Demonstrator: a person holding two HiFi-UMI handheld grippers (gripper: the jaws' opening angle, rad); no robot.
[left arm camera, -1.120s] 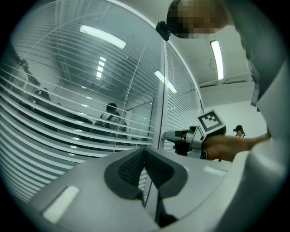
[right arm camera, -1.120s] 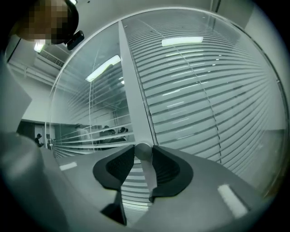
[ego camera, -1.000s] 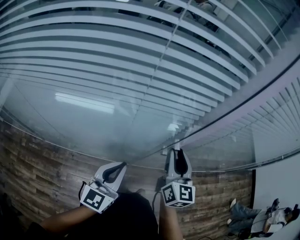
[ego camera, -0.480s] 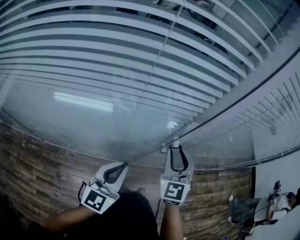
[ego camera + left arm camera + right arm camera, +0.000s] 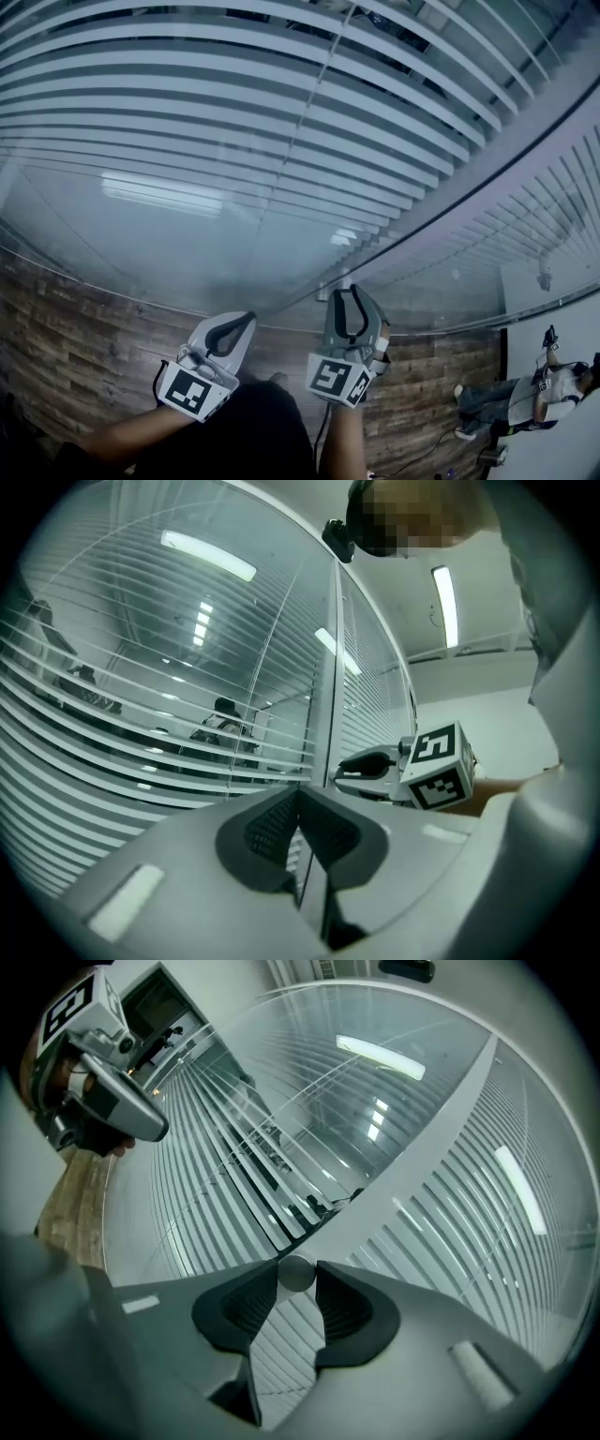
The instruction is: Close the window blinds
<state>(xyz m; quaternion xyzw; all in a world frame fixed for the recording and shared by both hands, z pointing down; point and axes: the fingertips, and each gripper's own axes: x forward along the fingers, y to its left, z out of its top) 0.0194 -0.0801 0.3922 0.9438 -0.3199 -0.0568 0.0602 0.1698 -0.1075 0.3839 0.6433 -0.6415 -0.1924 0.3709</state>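
Pinching one small round knob (image 5: 296, 1272) is what the right gripper (image 5: 350, 292) is up to, with its jaw pads pressed on either side of it right at the tips. The knob sits against the pale frame post (image 5: 459, 192) straight ahead of that gripper, the post that splits the glass wall into two panes.

So there are two sets of window blinds. The big blind (image 5: 234, 112) is ahead and to the left of the right gripper, and the second blind (image 5: 562, 225) is off to its right. Slats on both are tilted open with dark gaps between them, and you can see through into the room beyond.

The left gripper (image 5: 244, 323) is just beside the right one, on its left. Its jaws are pressed together with nothing in them, aimed at the glass. Final count is two grippers, two blinds, one knob. A wood-look floor (image 5: 75, 319) runs under both grippers.
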